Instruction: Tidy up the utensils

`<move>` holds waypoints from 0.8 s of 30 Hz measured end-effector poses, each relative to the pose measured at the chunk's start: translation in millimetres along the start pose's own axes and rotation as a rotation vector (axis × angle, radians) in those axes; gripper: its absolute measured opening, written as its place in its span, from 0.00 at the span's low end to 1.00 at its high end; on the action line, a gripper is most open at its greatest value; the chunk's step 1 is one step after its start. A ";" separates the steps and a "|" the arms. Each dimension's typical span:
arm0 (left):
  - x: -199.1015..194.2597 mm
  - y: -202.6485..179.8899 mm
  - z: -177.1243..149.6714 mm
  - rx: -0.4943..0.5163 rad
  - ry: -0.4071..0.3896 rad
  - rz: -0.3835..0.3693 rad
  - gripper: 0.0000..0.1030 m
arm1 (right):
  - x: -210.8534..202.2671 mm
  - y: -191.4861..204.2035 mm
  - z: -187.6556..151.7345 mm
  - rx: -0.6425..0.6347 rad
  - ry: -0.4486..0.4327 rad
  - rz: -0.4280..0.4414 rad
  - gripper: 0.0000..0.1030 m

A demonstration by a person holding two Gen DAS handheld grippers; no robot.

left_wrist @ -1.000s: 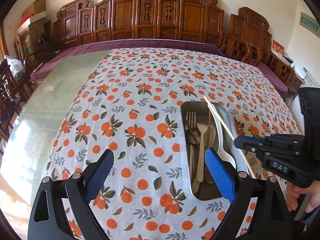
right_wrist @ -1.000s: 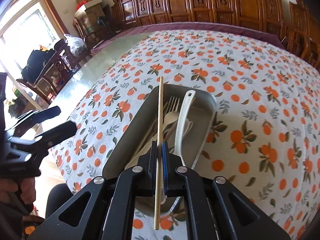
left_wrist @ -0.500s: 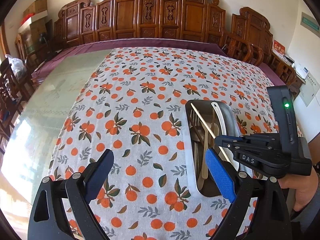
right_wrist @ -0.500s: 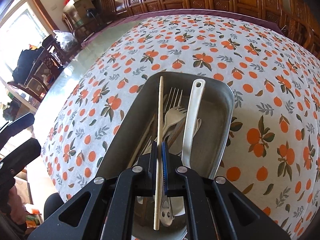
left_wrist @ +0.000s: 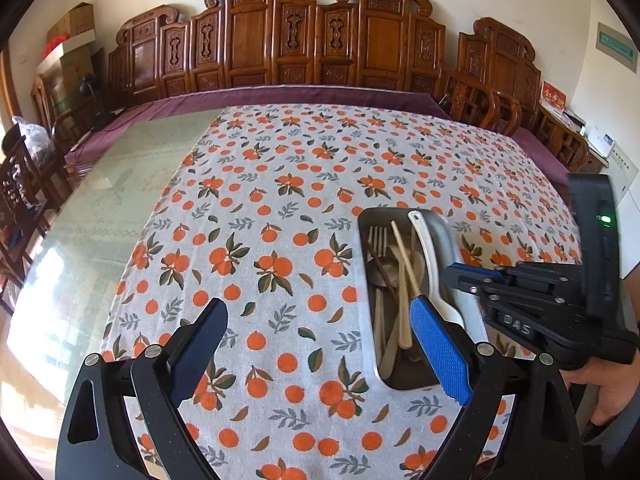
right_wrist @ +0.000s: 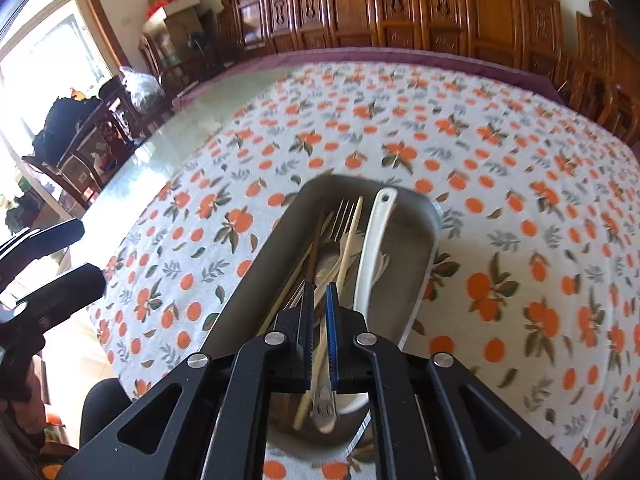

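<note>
A metal tray (left_wrist: 450, 236) (right_wrist: 420, 248) sits on the orange-print tablecloth and holds forks, chopsticks and a white ladle (right_wrist: 370, 256). A pale wooden chopstick (right_wrist: 350, 236) (left_wrist: 404, 254) lies in the tray among the other utensils. My right gripper (right_wrist: 319, 312) hovers just above the tray's near end, its jaws a narrow gap apart with nothing between them; it shows in the left wrist view (left_wrist: 452, 274). My left gripper (left_wrist: 316, 344) is wide open and empty, low over the cloth at the tray's left side.
The tablecloth (left_wrist: 280, 200) covers the right part of a glass-topped table (left_wrist: 120, 184). Carved wooden chairs (left_wrist: 320, 40) line the far edge. A dark chair and bags (right_wrist: 80, 128) stand at the left.
My right gripper has lowered over the tray and let go of the chopstick, which now lies in the tray. The left gripper has stayed open and nearly still.
</note>
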State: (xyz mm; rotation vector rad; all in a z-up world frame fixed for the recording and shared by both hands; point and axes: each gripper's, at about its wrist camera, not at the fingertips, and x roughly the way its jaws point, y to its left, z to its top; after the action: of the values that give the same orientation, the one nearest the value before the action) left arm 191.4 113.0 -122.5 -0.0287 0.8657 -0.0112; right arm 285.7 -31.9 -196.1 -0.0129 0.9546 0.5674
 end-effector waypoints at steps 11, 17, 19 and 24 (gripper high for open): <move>-40.1 -41.4 -12.4 0.037 -0.057 -0.002 0.92 | -101.5 -10.2 -36.0 0.024 -0.154 -0.041 0.26; -63.2 -67.3 -24.8 0.067 -0.081 0.001 0.92 | -147.0 -16.7 -62.8 0.046 -0.226 -0.110 0.69; -73.1 -75.9 -28.9 0.071 -0.090 0.002 0.92 | -162.7 -19.0 -73.0 0.050 -0.250 -0.146 0.80; -95.8 -94.0 -38.8 0.074 -0.125 -0.028 0.92 | -199.3 -29.1 -96.1 0.083 -0.318 -0.210 0.97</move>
State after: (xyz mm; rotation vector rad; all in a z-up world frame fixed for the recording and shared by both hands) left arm 99.9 20.3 -71.9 0.0272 0.7398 -0.0669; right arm 136.9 -171.3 -105.4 0.0491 0.6559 0.3227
